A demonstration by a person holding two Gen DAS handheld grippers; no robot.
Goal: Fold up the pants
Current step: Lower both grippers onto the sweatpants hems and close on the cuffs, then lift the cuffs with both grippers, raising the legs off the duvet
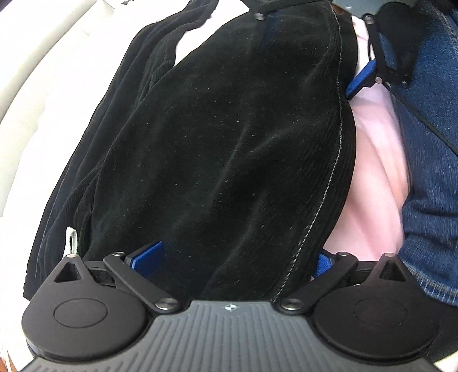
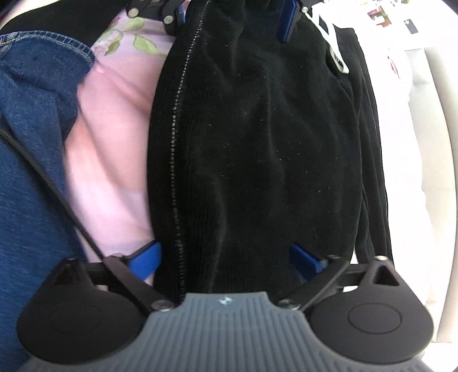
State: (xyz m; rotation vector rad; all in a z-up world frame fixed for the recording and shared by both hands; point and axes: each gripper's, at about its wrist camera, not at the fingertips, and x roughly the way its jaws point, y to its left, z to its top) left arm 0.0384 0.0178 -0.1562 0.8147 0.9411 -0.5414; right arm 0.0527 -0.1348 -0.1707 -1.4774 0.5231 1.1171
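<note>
Black corduroy pants (image 1: 229, 148) fill both views, stretched between my two grippers. My left gripper (image 1: 237, 257) has its blue fingers (image 1: 148, 257) spread wide apart, with a thick fold of the pants lying between them. My right gripper (image 2: 229, 257) also has its blue fingers (image 2: 146, 260) wide apart around the pants (image 2: 257, 143), beside a stitched seam (image 2: 177, 143). Each gripper shows at the top of the other's view: the right one in the left wrist view (image 1: 312, 43), the left one in the right wrist view (image 2: 232, 17). A white label (image 1: 71, 237) hangs at the pants' edge.
A pink floral sheet (image 2: 108, 137) lies under the pants. The person's blue denim garment (image 1: 429, 160) is close beside the pants, also in the right wrist view (image 2: 28, 171). A white padded edge (image 1: 31, 85) runs along the far side. A black cable (image 2: 51, 186) crosses the denim.
</note>
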